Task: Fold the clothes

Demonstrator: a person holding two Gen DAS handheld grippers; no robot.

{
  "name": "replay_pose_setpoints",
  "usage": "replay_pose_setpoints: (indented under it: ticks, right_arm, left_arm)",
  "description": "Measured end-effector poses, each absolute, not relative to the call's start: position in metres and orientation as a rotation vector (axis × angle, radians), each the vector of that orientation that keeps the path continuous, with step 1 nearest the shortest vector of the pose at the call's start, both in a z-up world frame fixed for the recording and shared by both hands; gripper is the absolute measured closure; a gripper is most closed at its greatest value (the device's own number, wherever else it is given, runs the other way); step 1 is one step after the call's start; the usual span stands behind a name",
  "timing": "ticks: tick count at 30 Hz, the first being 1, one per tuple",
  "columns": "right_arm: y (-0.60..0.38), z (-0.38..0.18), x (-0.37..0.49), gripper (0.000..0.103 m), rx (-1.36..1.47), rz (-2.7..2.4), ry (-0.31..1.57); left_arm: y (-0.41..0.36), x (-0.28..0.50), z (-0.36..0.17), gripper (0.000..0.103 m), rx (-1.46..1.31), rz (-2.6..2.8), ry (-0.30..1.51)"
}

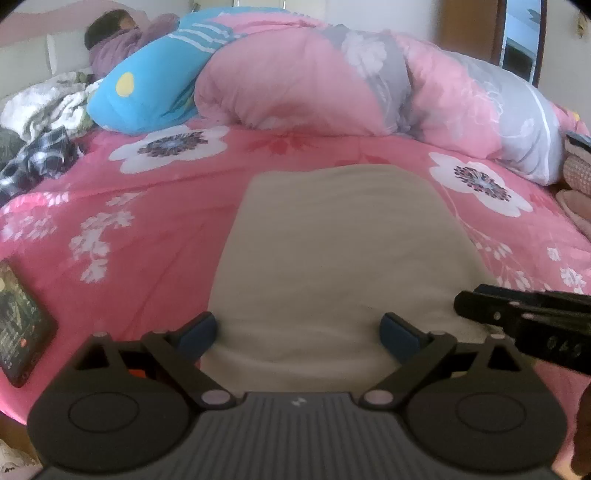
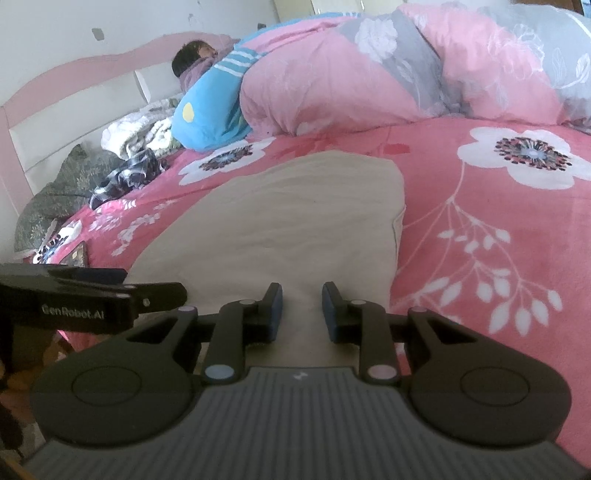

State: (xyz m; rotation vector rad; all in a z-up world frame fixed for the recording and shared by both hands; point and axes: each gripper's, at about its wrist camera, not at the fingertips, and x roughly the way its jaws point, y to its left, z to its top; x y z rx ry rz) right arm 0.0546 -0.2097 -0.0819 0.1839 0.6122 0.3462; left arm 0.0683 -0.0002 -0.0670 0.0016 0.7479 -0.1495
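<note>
A beige folded garment (image 1: 332, 251) lies flat on the pink floral bed sheet (image 1: 129, 229); it also shows in the right wrist view (image 2: 288, 225). My left gripper (image 1: 299, 330) is open wide, its blue-padded fingers over the garment's near edge, holding nothing. My right gripper (image 2: 301, 310) is open with a narrower gap over the near edge of the garment, empty. The right gripper shows at the right in the left wrist view (image 1: 524, 317); the left gripper shows at the left in the right wrist view (image 2: 92, 299).
A rolled pink and grey duvet (image 1: 369, 85) and a blue pillow (image 1: 155, 85) lie across the back. A person (image 1: 110, 33) lies at the headboard. A plaid cloth (image 1: 40, 158) and a phone (image 1: 18, 321) lie at the left.
</note>
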Motion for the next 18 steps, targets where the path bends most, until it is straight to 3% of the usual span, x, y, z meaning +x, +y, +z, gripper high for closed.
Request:
replay_pose_setpoints:
  ticks: [4, 18]
  right_arm:
    - [-0.207, -0.066, 0.057, 0.061, 0.180, 0.354, 0.612]
    - [-0.197, -0.074, 0.071, 0.055, 0.094, 0.353, 0.663]
  left_arm:
    - [0.001, 0.069, -0.067, 0.005, -0.015, -0.151, 0.760]
    - [0.001, 0.072, -0.067, 0.004, -0.026, -0.139, 0.787]
